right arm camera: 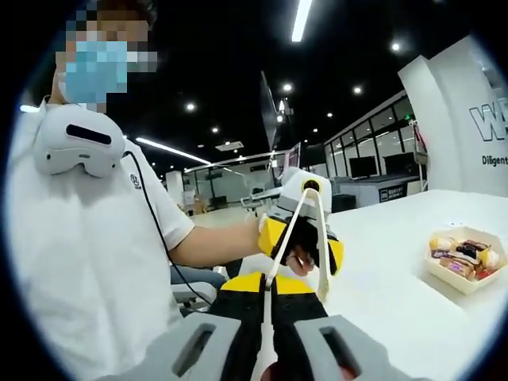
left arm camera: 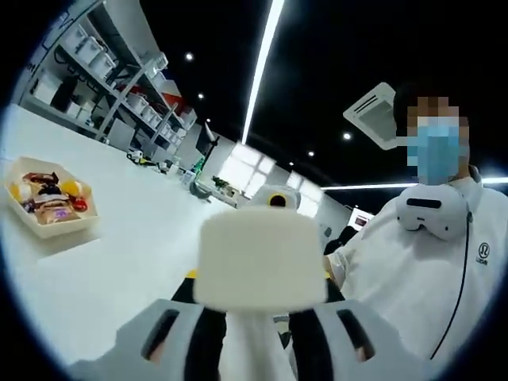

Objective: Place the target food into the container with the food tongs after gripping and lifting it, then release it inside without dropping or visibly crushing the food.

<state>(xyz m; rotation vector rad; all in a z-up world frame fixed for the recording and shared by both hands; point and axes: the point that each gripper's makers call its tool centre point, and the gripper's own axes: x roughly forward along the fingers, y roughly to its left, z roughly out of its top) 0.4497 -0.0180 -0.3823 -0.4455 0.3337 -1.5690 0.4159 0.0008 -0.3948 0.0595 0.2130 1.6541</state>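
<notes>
In the left gripper view, far left, shelves (left arm camera: 103,75) of white bins along the wall of a big, dark-ceilinged room. Below them a wide white table (left arm camera: 135,262), bare and matt, running off toward far windows. On its left part, a cream tray (left arm camera: 48,230) with the food (left arm camera: 51,198) heaped inside: brown, yellow and red pieces, all within the rim, well apart from both grippers. Overhead, a long light strip (left arm camera: 262,63) and small spot lamps, then an air vent (left arm camera: 373,115) further right. Near and centre, left gripper (left arm camera: 258,309) pressed onto a blurred white piece, seemingly the tongs (left arm camera: 258,262), with a jaw close on either side of its stem. At right, a person (left arm camera: 413,270) in a white shirt, headset (left arm camera: 432,214) slung round the neck. In the right gripper view, the same person at left, one bare forearm reaching in toward the centre. Centre, the left gripper, yellow and black, with the tongs' two thin white arms in a V spreading toward the camera. Near, at the bottom, right gripper (right arm camera: 268,317) with jaws close together, a thin white strip between them; cannot tell whether pinching it. Right of that, white table again, with the tray of food near its right edge. Behind, glass-fronted rooms and a white wall (right arm camera: 468,119) with dark lettering.
</notes>
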